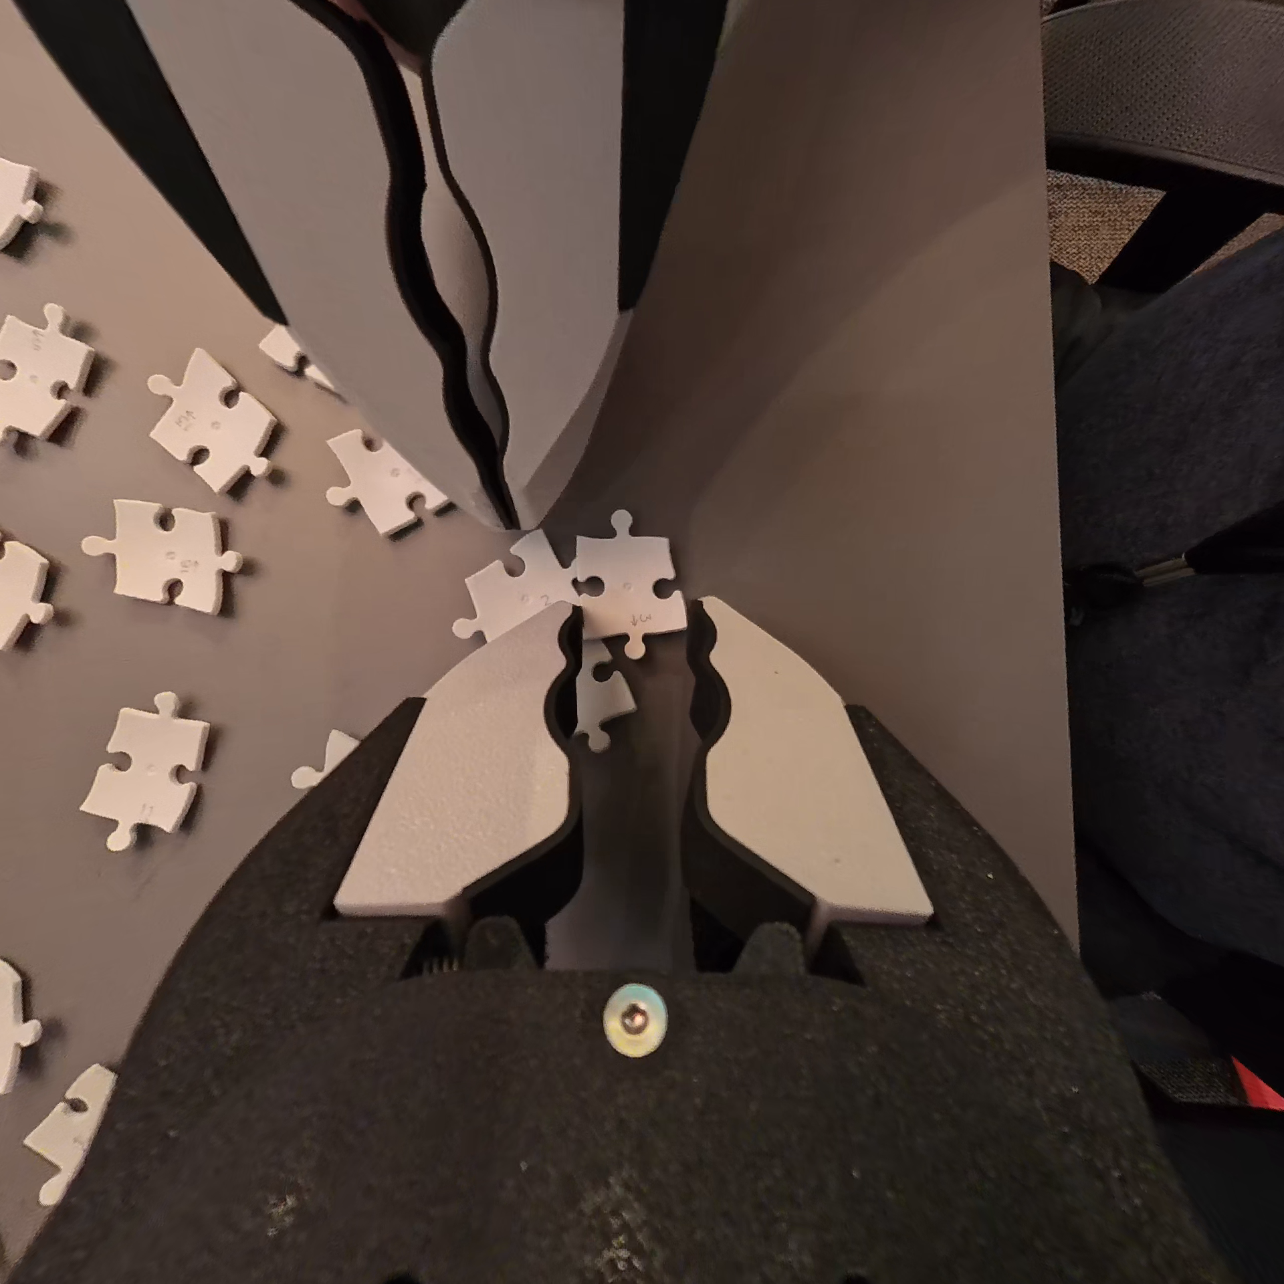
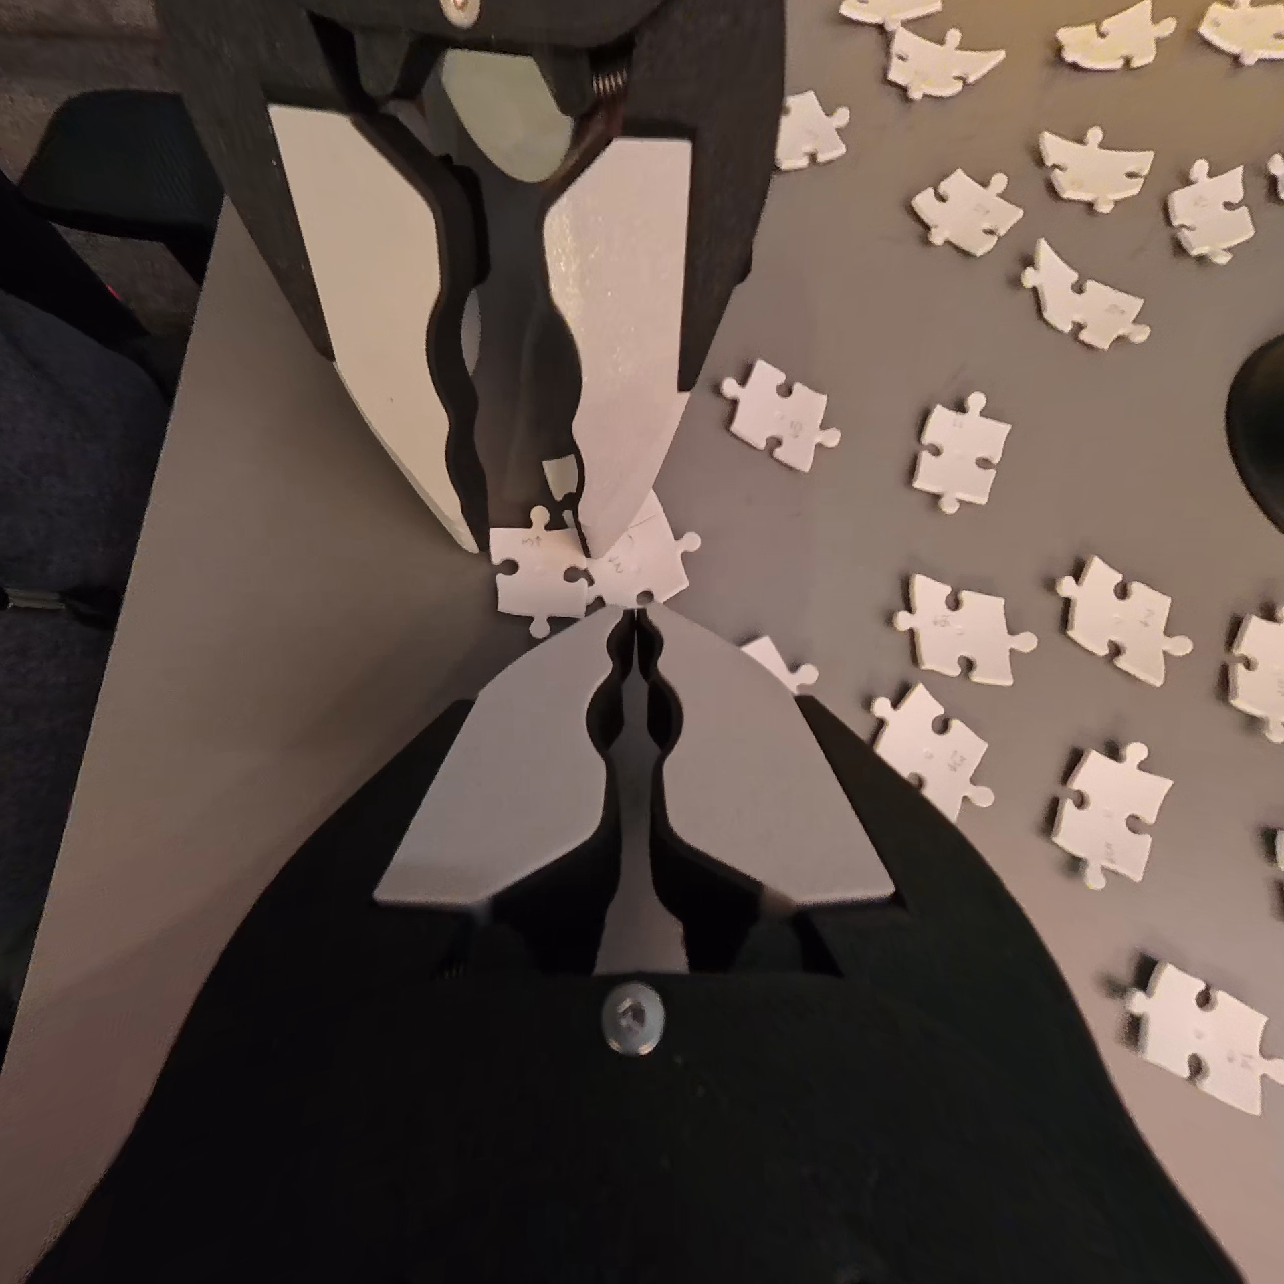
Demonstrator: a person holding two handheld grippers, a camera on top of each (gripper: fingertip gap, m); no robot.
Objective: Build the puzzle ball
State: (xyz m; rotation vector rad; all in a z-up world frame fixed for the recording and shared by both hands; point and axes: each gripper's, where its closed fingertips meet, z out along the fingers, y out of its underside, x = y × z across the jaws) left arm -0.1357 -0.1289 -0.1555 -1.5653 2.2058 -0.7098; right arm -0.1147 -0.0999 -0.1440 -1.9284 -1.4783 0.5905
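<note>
Two white puzzle pieces lie joined on the grey table (image 1: 868, 417). My left gripper (image 1: 632, 618) points down at the table, its pads against both sides of the right-hand piece (image 1: 625, 583), which also shows in the right wrist view (image 2: 535, 580). The neighbouring piece (image 1: 517, 590) (image 2: 643, 563) sits hooked into it at a slant. My right gripper (image 2: 636, 622) is shut, its tips at that piece's edge with nothing between the pads. It comes in from above in the left wrist view (image 1: 513, 521). A third piece (image 1: 604, 695) lies between my left fingers, farther back.
Several loose white pieces (image 1: 208, 417) are spread over the table on one side, also seen in the right wrist view (image 2: 966, 625). The table edge (image 1: 1052, 486) is close by, with a chair and a person's dark-clad leg (image 1: 1181, 556) beyond. A dark round object (image 2: 1257, 445) sits at the frame edge. The grippers are tip to tip, or close to it. The dark round object (image 2: 1257, 445) is about equally far from each gripper, around 20 cm.
</note>
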